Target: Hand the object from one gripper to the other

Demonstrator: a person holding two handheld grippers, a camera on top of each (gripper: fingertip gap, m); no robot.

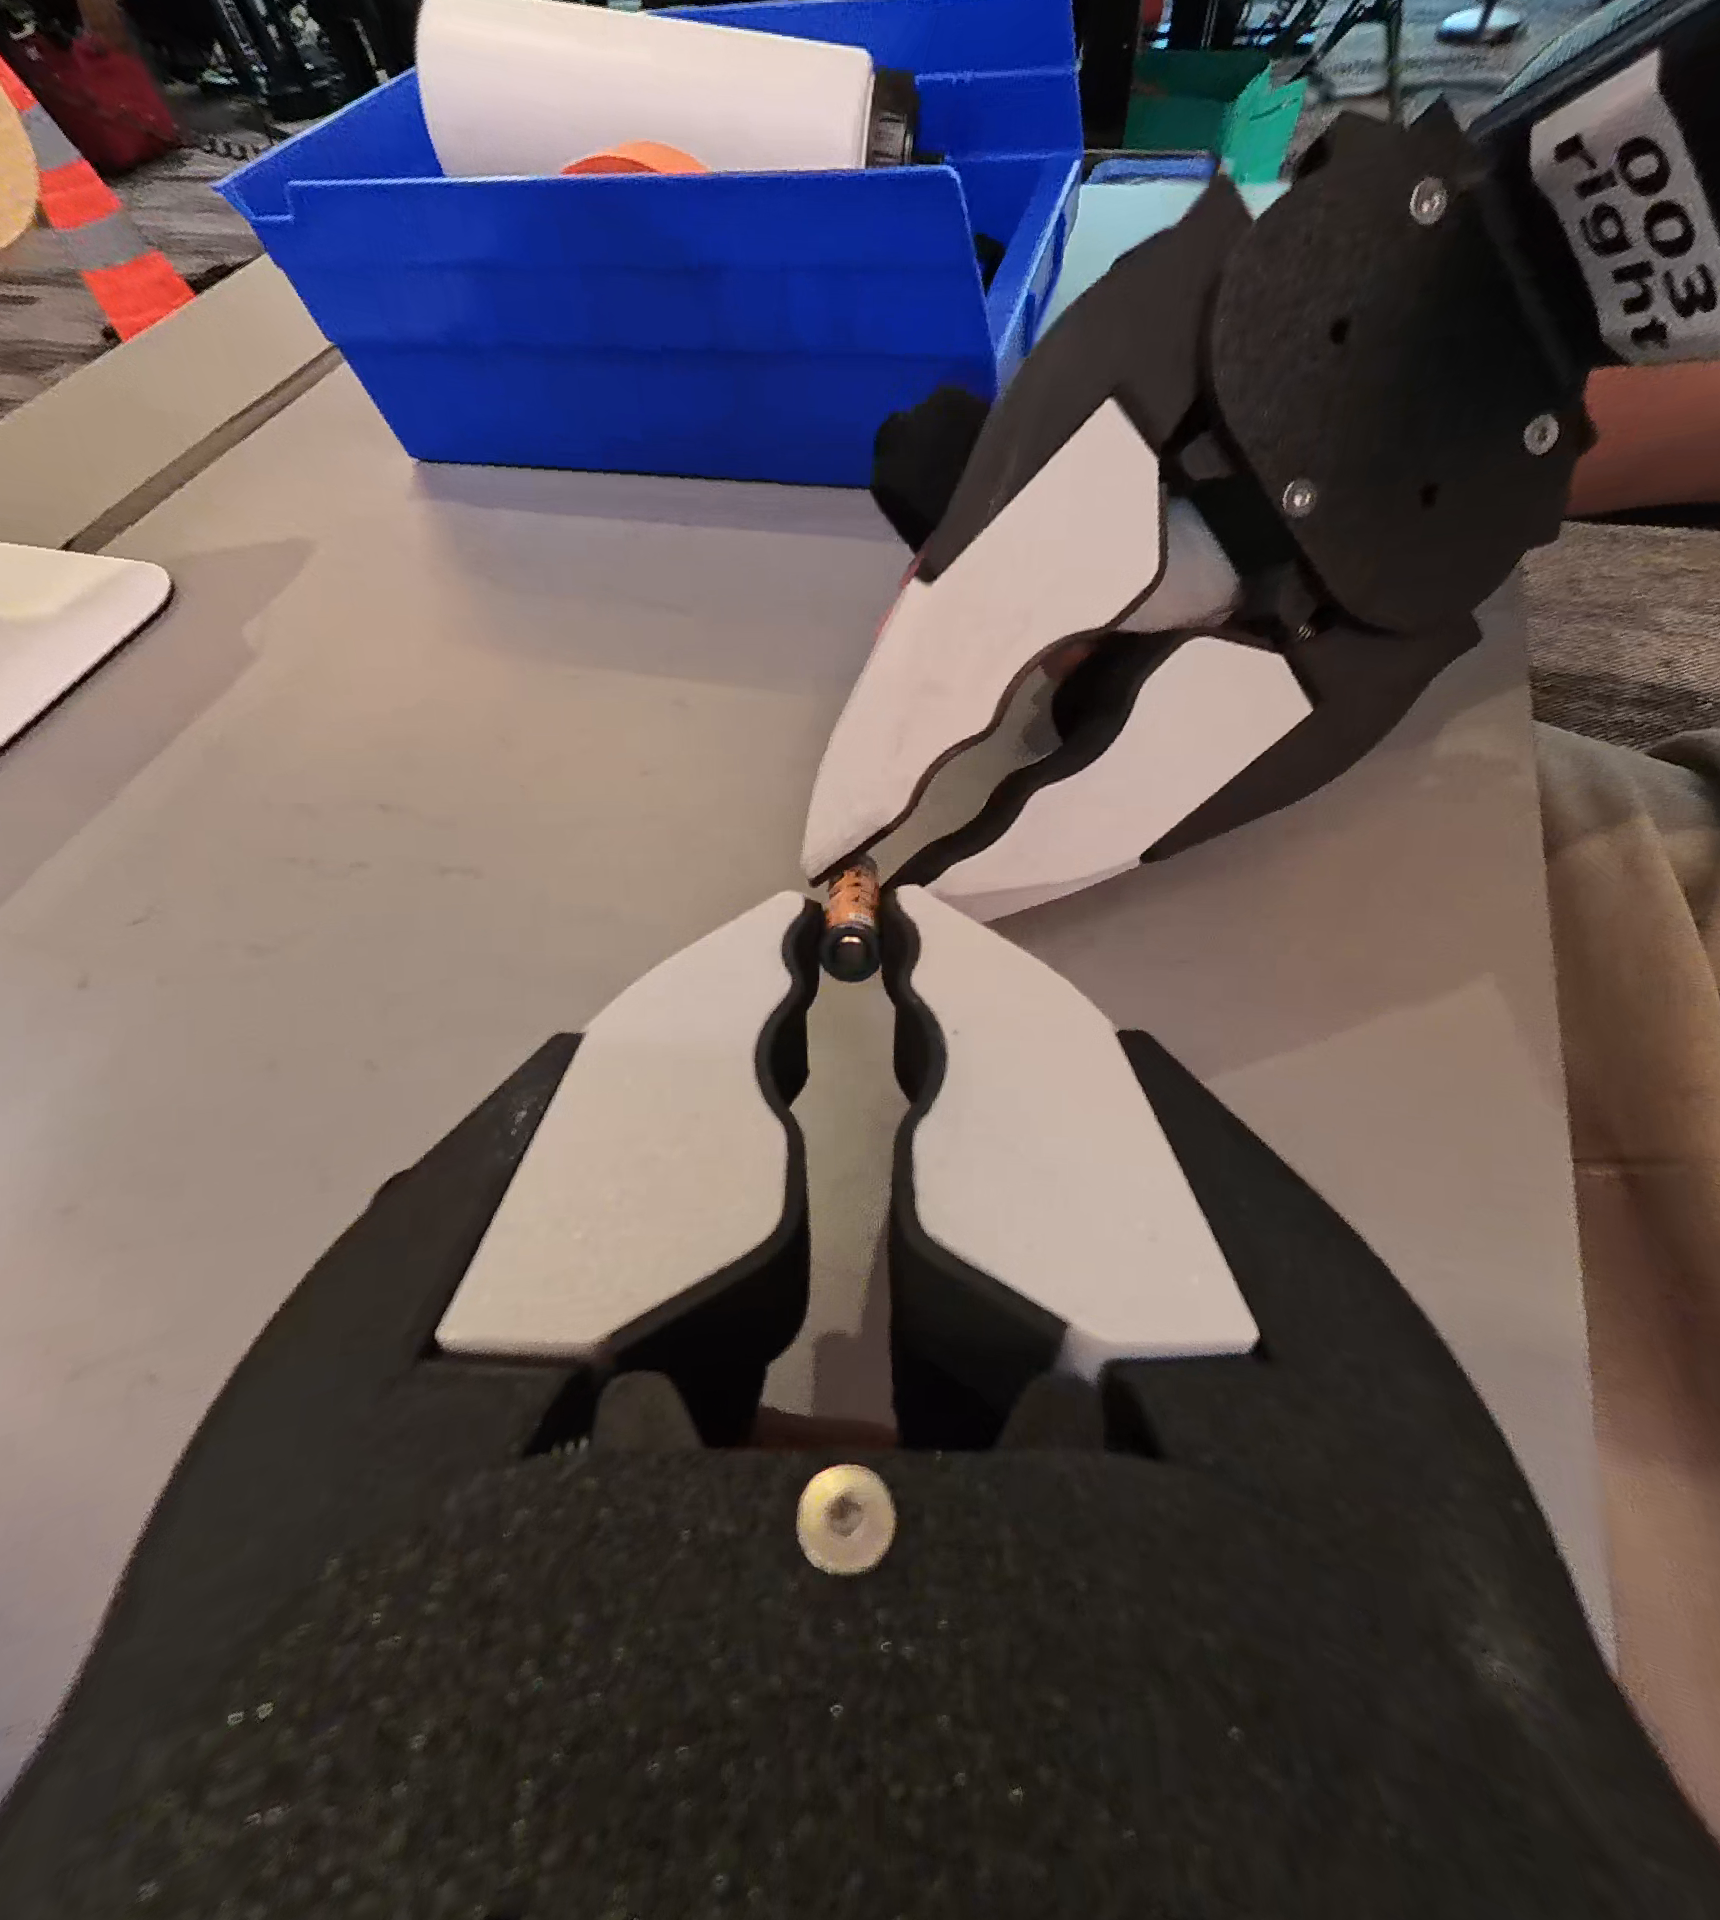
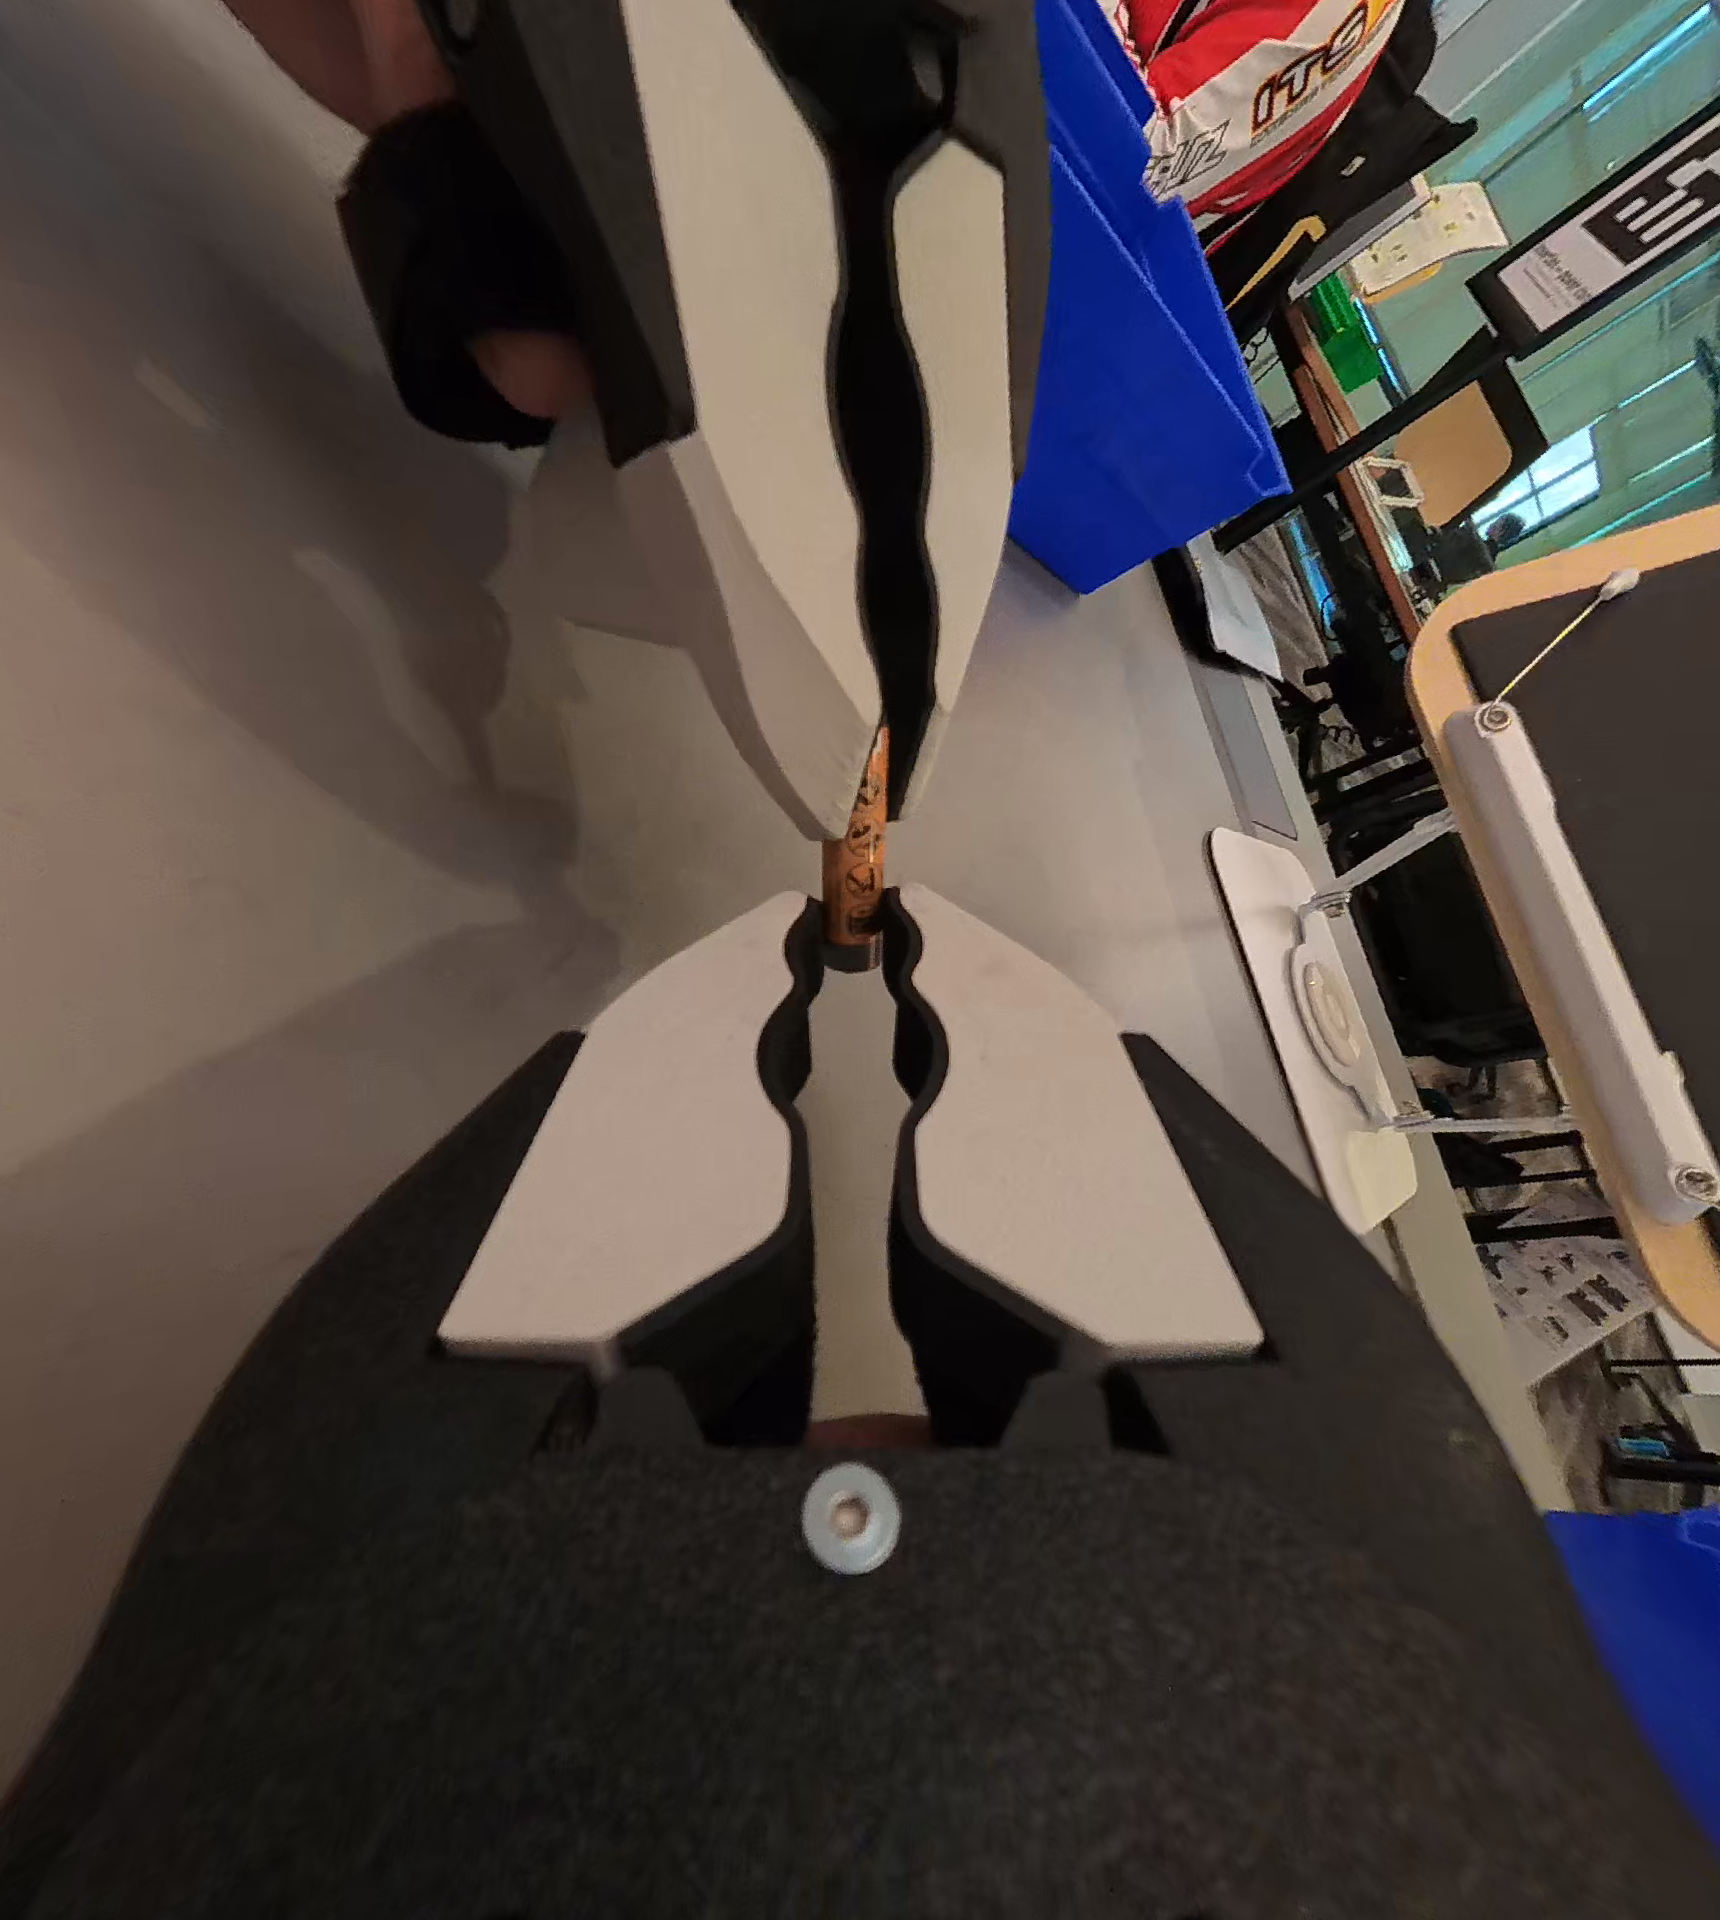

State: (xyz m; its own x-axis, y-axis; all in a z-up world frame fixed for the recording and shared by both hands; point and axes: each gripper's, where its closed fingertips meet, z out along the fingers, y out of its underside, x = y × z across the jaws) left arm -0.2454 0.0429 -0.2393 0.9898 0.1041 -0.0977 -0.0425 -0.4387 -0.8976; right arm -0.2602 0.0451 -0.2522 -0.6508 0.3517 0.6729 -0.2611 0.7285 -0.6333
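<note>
We count one battery (image 1: 851, 920), small, copper-and-black, held above the grey table (image 1: 420, 831) with both tools on it at once. In the left wrist view the left gripper (image 1: 851, 925) has its tips pressed on the battery's near black end, at 12 o'clock from the camera; the right gripper (image 1: 861, 868) comes in from 2 o'clock and its tips meet the far copper end. The right wrist view shows the mirror case: the right gripper (image 2: 851, 930) closed on the battery (image 2: 856, 883) by its black-banded end, and the left gripper (image 2: 882, 795) reaching down from 12 o'clock, its tips pinching the other end. Two grippers, four white fingers, all tight to the battery. Only the left view shows the inside of the blue bin (image 1: 627, 312) at 12 o'clock, holding a white roll (image 1: 627, 83) and something orange (image 1: 638, 161). Only the right view shows a second blue bin (image 2: 1697, 1704) at 4 o'clock, a wood-rimmed black board (image 2: 1666, 831) at 3 o'clock and a gloved hand (image 2: 482, 301) at 11 o'clock on the left tool.
</note>
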